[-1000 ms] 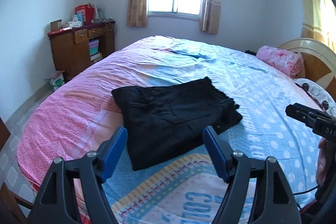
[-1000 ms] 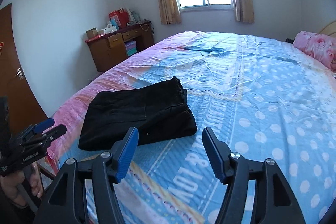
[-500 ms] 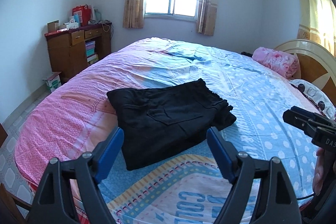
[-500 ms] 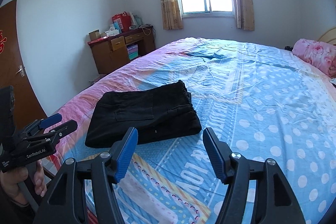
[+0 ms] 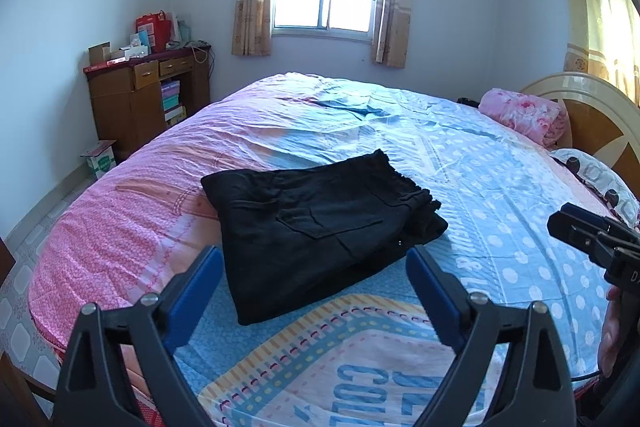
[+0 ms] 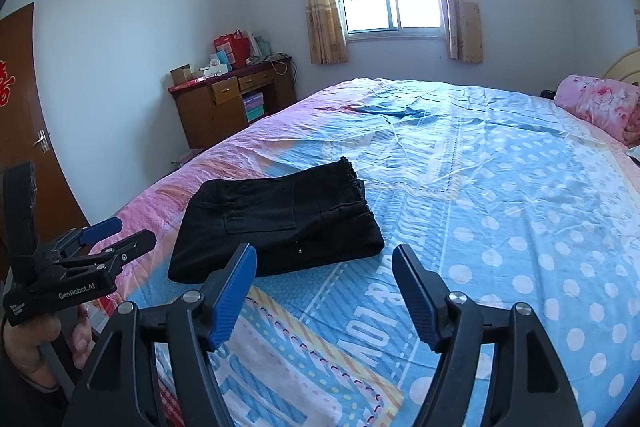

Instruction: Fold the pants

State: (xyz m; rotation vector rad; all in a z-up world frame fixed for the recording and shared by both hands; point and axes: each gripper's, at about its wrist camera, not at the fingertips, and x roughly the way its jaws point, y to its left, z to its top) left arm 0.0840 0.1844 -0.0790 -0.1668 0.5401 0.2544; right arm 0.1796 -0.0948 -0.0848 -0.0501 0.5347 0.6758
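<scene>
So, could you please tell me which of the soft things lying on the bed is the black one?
The folded pants, lying flat near the bed's front edge; the rolled blanket by the headboard is pink and floral.

I see black pants (image 5: 320,223) on a bedspread (image 5: 500,195) coloured pink and blue with white dots; blue finger pads (image 6: 234,297); pink floral pillow (image 5: 520,111); brown desk (image 5: 132,99).

Near edge of bed (image 5: 340,367): bare cover, open for a reach.
Middle: folded pants (image 5: 320,223) lie flat and low, the only thing in the way there.
Right of the pants: wide clear spread of dotted cover.
Far right: pink rolled blanket (image 5: 524,115) against the headboard (image 5: 592,103).
Left beyond bed: wooden cabinet (image 5: 140,95), well apart.
</scene>
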